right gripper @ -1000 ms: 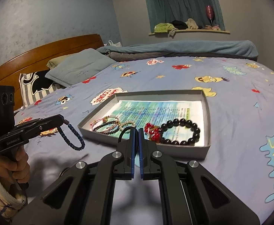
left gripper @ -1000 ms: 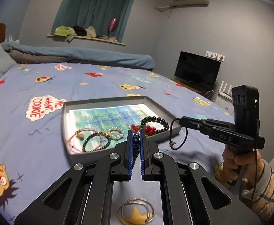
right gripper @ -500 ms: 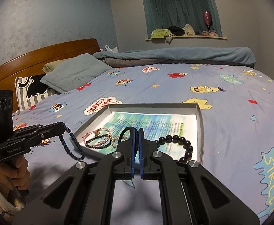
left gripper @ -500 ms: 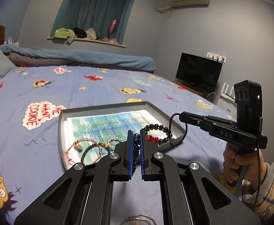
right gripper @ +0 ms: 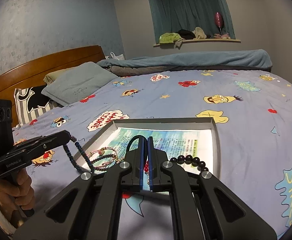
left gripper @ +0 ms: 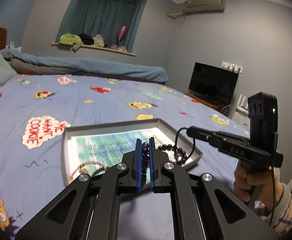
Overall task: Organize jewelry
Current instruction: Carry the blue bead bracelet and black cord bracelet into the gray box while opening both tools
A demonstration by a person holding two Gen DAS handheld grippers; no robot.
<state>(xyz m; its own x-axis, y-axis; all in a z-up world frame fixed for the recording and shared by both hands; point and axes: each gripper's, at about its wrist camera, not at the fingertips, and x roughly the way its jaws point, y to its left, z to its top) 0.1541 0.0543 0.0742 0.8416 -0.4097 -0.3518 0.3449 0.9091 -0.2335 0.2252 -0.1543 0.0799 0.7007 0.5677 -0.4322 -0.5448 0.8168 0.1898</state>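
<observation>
Starting at the left, our left gripper (left gripper: 145, 147) is clenched on a dark blue beaded bracelet (right gripper: 75, 154): in the left wrist view the beads sit pinched between the two blue pads, and in the right wrist view the strand hangs in a loop from the tip, just off the near left corner of the grey tray (right gripper: 215, 132). A hand (right gripper: 15, 188) in a striped cuff holds that tool at 8 o'clock in the right wrist view.

The tray lies on the cartoon-print bedsheet (right gripper: 186, 100), lined with a printed paper sheet (right gripper: 176, 138). Seen from the right wrist, its 8 o'clock corner holds a pink cord bracelet (right gripper: 103, 152) touching a dark beaded bracelet (right gripper: 103, 159); both lie just right of the hanging blue strand. Red beads (right gripper: 146, 168) show between the fingers of our right tool, down in the tray, and a black bead bracelet (right gripper: 190, 160) lies at the tray's 5 o'clock side.

Our right gripper (right gripper: 146, 140) is clamped on a thin black cord loop (right gripper: 133, 142), which arcs out at 10 o'clock from its tip. In the left wrist view this loop hangs over the tray's right rim, near the black beads.
</observation>
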